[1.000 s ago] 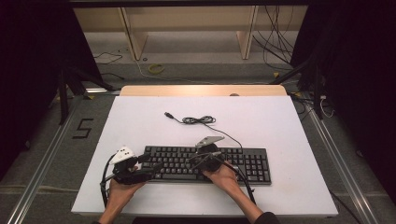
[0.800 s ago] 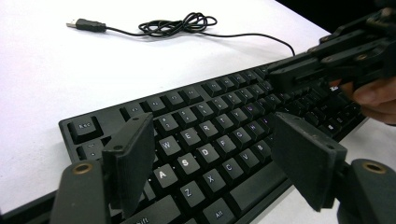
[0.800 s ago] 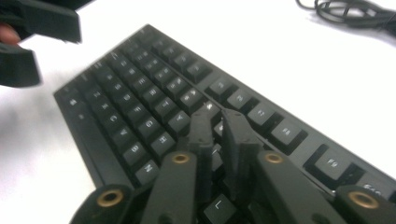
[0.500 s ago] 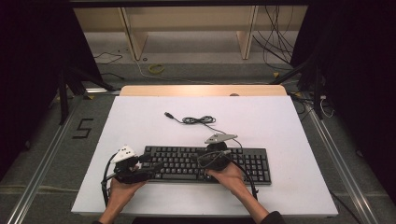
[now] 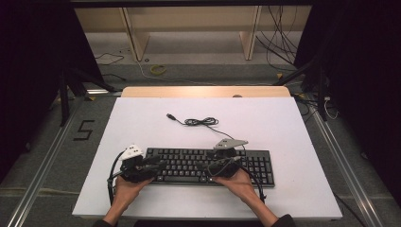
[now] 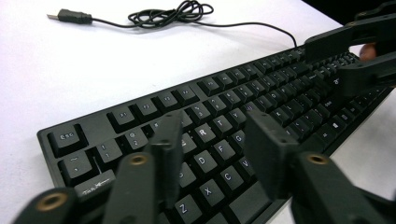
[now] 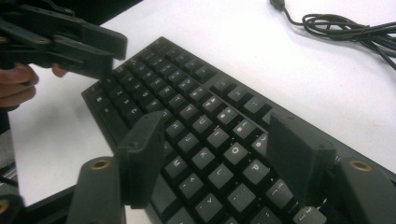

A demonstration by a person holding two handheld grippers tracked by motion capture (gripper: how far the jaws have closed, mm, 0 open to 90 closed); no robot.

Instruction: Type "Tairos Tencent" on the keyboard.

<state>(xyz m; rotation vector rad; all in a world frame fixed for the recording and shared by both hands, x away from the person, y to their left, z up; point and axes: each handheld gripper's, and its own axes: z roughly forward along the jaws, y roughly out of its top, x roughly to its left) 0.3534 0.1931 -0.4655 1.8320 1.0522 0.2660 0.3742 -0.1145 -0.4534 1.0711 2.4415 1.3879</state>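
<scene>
A black keyboard [image 5: 246, 163] lies across the near half of the white table [image 5: 283, 127], its cable [image 5: 201, 121] coiled behind it. My left gripper [image 5: 158, 164] hovers over the keyboard's left end, pointing right. In the left gripper view its jaws [image 6: 217, 144] stand apart above the letter keys [image 6: 219, 126], gripping nothing; they have just been closing. My right gripper [image 5: 211, 166] sits over the keyboard's middle, pointing left. In the right gripper view it is open [image 7: 219, 154] over the keys [image 7: 205, 123], gripping nothing; its jaws have just been opening.
The cable's USB plug [image 5: 171, 116] lies loose on the table behind the keyboard. A wooden strip [image 5: 205, 91] runs along the far table edge. Beyond it are shelf legs and floor cables [image 5: 283, 38]. A "5" mark [image 5: 84, 129] is on the floor at the left.
My right gripper has shifted a little to the right along the keyboard and its jaws have spread. The left gripper has stayed in place while its jaws narrowed.
</scene>
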